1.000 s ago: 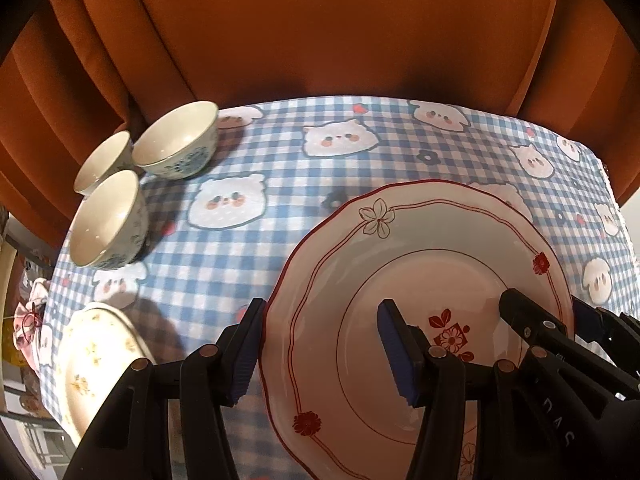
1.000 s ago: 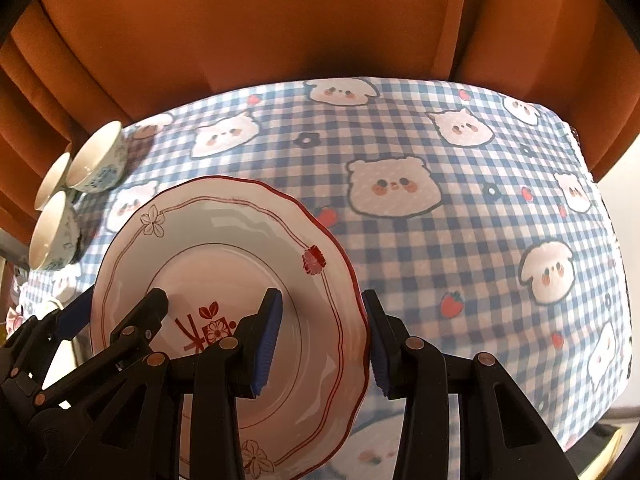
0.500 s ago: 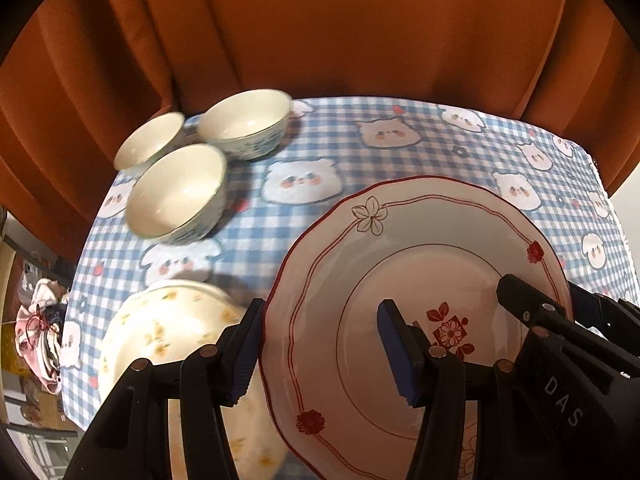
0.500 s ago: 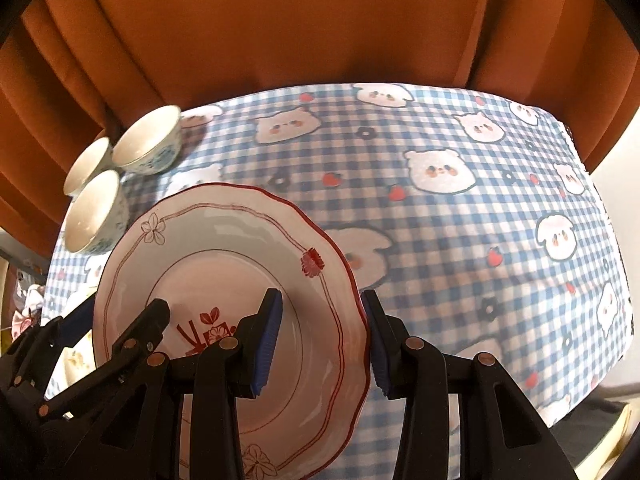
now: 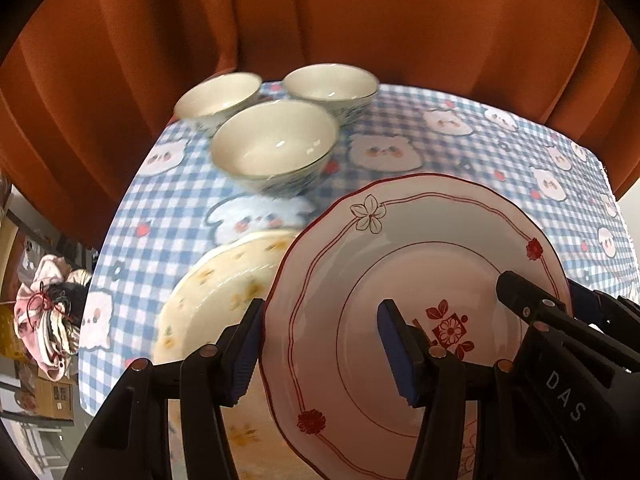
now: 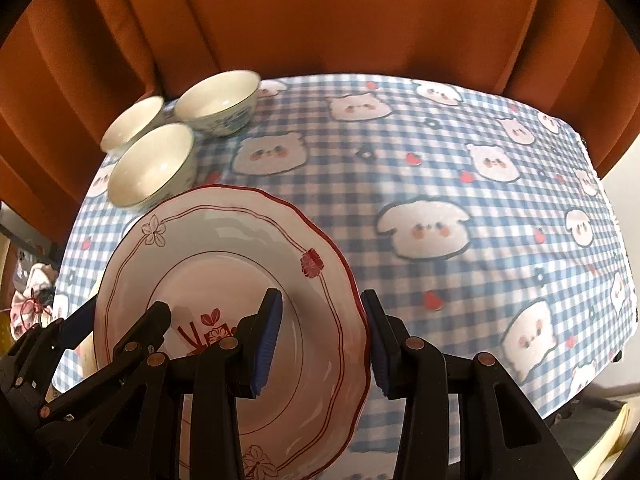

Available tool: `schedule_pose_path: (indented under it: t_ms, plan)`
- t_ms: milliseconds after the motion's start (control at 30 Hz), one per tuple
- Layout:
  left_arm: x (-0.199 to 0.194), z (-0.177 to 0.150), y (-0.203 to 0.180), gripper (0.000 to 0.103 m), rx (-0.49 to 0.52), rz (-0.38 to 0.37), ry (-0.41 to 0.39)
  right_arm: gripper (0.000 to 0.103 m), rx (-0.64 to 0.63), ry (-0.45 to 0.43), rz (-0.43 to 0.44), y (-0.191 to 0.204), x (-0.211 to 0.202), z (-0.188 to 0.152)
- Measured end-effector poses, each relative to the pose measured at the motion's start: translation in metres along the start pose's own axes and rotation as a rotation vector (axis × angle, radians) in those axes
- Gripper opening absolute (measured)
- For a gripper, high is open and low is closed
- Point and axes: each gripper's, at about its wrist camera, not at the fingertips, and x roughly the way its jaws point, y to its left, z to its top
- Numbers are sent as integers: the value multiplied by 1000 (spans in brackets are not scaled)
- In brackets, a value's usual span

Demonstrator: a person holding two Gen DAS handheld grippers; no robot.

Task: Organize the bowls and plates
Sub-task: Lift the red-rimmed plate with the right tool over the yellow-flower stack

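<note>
Both grippers hold one red-rimmed white plate (image 5: 400, 272) above the table. My left gripper (image 5: 324, 344) is shut on its left rim; my right gripper (image 6: 324, 340) is shut on its right rim (image 6: 320, 320). The right gripper also shows in the left wrist view (image 5: 560, 320). A cream plate with yellow flowers (image 5: 216, 292) lies on the cloth, partly under the held plate. Three white bowls (image 5: 276, 148) stand together at the far left of the table, also in the right wrist view (image 6: 156, 168).
The table wears a blue checked cloth with animal faces (image 6: 440, 200). An orange curtain (image 5: 360, 20) hangs close behind it. A bundle of cloth (image 5: 48, 316) lies beyond the table's left edge.
Both grippers have carried the red-rimmed plate leftward and up. The bowls and the flowered plate have come closer to the centre of view; the held plate now overlaps the flowered plate.
</note>
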Motion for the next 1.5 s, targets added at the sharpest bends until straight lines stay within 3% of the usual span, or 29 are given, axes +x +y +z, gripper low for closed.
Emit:
schedule_pose_path:
  t_ms: [267,600,933,1200,1333,1500]
  plan:
    - [11,-20,42,57,-18,10,43,45,-39,49,2,49,15,-19]
    - [25,-33,65,56,-47,16,89,45,-78,123,-11,79,39,-34]
    - [25,-33,61,56,-33,29,60,45,-66,131,-22,81,49,-35]
    - [26,-34,57,62,-13,35,62,45,-55,133,3,73,39,-43]
    - [26,-33,56,63,-10,38,60,27,-11,128,47,61,29,-50]
    - [27,-29,62,63,-51,12,84,26,-37,119,35,66,27,-48]
